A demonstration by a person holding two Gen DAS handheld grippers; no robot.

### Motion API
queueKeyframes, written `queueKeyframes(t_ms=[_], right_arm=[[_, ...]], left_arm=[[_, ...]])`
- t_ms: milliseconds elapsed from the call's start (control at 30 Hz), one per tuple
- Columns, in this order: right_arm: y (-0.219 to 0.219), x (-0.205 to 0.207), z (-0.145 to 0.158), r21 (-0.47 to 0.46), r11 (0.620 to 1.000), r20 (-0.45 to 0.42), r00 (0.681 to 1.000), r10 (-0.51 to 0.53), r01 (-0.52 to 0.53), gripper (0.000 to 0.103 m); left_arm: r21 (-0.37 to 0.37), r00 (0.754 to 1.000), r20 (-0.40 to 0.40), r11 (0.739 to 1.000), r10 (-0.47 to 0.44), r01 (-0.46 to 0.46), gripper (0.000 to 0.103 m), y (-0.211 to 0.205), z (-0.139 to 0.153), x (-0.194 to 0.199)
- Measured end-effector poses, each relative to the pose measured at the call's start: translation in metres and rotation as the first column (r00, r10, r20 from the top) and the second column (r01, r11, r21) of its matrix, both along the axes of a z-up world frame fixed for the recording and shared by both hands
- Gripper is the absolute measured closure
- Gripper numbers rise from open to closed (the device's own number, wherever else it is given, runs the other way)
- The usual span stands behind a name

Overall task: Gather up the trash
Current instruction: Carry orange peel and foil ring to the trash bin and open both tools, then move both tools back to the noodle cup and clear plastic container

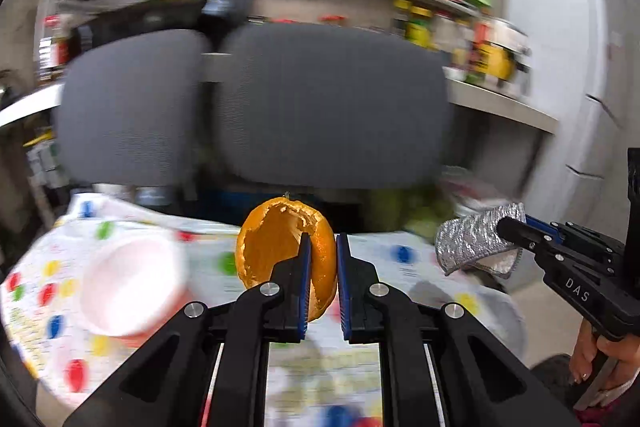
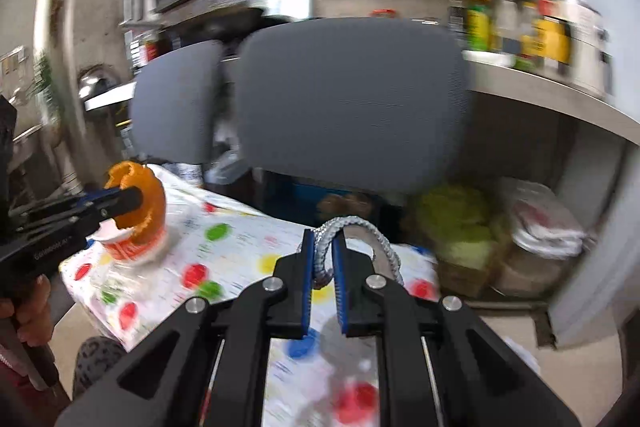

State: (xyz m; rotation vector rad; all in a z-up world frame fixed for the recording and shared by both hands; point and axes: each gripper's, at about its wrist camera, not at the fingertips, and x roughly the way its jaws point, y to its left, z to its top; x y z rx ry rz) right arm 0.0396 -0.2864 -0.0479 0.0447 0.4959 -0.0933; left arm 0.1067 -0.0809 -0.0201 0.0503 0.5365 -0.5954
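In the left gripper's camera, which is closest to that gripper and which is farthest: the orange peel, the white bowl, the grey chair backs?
1. Orange peel: pinched in the left gripper itself.
2. White bowl: on the dotted tablecloth, to its left.
3. Grey chair backs: beyond the table's far edge.

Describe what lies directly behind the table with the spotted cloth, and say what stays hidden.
Two grey chair backs stand behind the spotted tablecloth. Green bags show beneath the counter. The chairs' seats are hidden.
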Motion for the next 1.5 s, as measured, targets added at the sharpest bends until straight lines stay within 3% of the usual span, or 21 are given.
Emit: queueKeyframes(t_ms=[133, 333, 600, 767, 833, 900, 1100, 1233, 1367, 1500], right_arm=[[-0.051, -0.056, -0.003, 0.013, 0.99, -0.004, 0.99, -0.142, 0.142, 0.093], [-0.114, -0.119, -0.026, 0.011, 0.947, -0.053, 0.946, -0.319, 0.32, 0.093], [-0.178, -0.138, -0.074, 0.071, 0.905, -0.142, 0.902, -0.407, 0.419, 0.093], [-0.209, -0.134, -0.09, 0.11, 0.887, -0.17, 0.888, -0.428, 0.448, 0.093], [-0.22, -0.129, -0.094, 0.131, 0.88, -0.19, 0.883, -0.43, 0.457, 0.086], [-0.225, -0.126, -0.097, 0.134, 0.879, -0.203, 0.88, -0.428, 0.458, 0.069], [-0.223, -0.128, -0.092, 0.132, 0.879, -0.183, 0.882, -0.433, 0.459, 0.068], [-0.212, -0.132, -0.082, 0.119, 0.885, -0.157, 0.889, -0.431, 0.45, 0.068], [-0.191, -0.132, -0.069, 0.109, 0.903, -0.139, 0.906, -0.4, 0.415, 0.068], [-0.148, -0.12, -0.063, 0.107, 0.941, -0.113, 0.944, -0.31, 0.322, 0.068]], left_arm=[[-0.013, 0.985, -0.037, 0.986, -0.166, 0.165, 0.091, -0.07, -0.014, -0.023], [-0.041, 0.935, -0.086, 0.939, -0.343, 0.341, 0.091, -0.172, -0.038, -0.055], [0.012, 0.875, -0.153, 0.884, -0.46, 0.467, 0.09, -0.268, -0.08, -0.081], [0.058, 0.863, -0.195, 0.872, -0.467, 0.485, 0.08, -0.306, -0.091, -0.075], [0.069, 0.868, -0.201, 0.878, -0.454, 0.474, 0.067, -0.314, -0.094, -0.07], [0.068, 0.87, -0.2, 0.879, -0.451, 0.472, 0.061, -0.316, -0.093, -0.068], [0.071, 0.883, -0.193, 0.891, -0.428, 0.447, 0.061, -0.312, -0.089, -0.061], [0.065, 0.9, -0.175, 0.907, -0.4, 0.416, 0.061, -0.288, -0.08, -0.059], [0.075, 0.924, -0.152, 0.928, -0.351, 0.364, 0.061, -0.248, -0.071, -0.06], [0.082, 0.96, -0.122, 0.961, -0.253, 0.264, 0.061, -0.19, -0.062, -0.059]])
